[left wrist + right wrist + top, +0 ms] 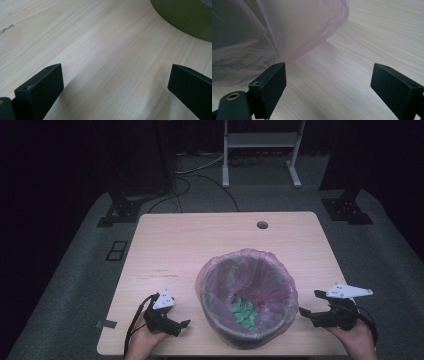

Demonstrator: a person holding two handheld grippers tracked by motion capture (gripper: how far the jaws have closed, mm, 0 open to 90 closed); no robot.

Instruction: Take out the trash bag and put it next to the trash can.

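Left gripper [186,324]: jaws wide apart, nothing between them, held low over the table [170,245] just left of the bin [247,340]. Right gripper [307,304]: jaws also spread wide and empty, just right of the bin, close to the pink bag [287,32] lining it. Bin stands on the near middle of the table, between the two grippers. Green scraps [245,311] lie at its bottom.

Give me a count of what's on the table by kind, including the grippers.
Bins: 1
Pink bag liners: 1
Heaps of green scraps in the bin: 1
Grippers, left gripper and right gripper, both open: 2
Total: 5
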